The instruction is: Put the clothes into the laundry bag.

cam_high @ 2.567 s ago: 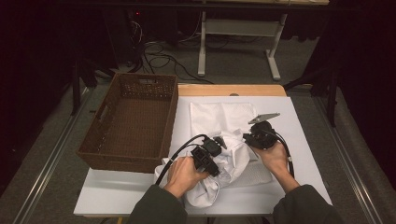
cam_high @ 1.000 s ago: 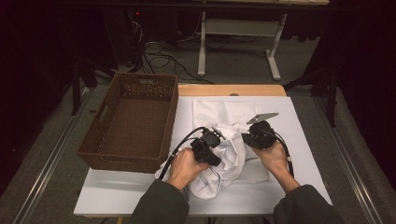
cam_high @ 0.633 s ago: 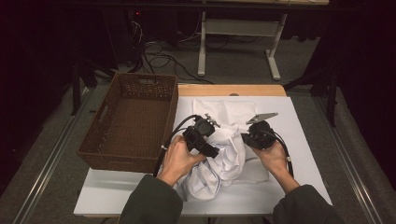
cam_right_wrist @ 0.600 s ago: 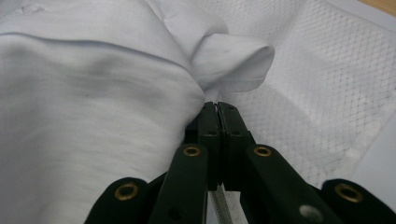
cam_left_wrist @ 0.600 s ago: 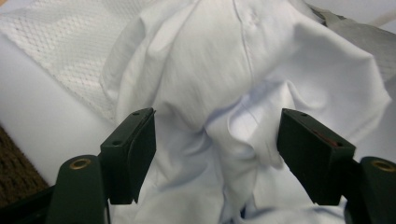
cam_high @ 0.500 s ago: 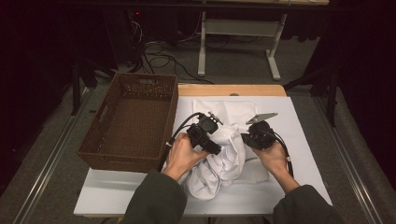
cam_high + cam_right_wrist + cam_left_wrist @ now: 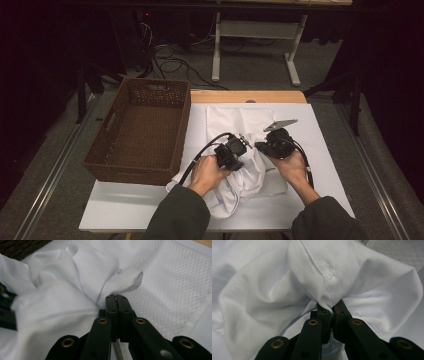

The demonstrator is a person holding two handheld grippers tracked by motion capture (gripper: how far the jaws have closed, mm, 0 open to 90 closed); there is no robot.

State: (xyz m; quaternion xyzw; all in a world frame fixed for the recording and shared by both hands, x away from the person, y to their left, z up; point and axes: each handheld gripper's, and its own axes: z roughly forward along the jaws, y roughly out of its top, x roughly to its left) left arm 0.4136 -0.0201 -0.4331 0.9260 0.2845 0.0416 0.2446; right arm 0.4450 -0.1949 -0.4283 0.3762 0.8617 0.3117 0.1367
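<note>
Pinching the bunched white cloth [image 7: 239,176] between them above the desk [image 7: 320,150], left tongs [image 7: 331,308] and right tongs [image 7: 116,298] both clamp thin folds, so a hard pull apart could slip one fold free.

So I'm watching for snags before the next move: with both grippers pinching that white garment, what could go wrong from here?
The left gripper holds only a small pinch at a seam, so the white garment may slip out when lifted. The right gripper is closed beside the mesh cloth underneath, so it could drag that along. Loose folds hang over the table edge and might catch.
</note>
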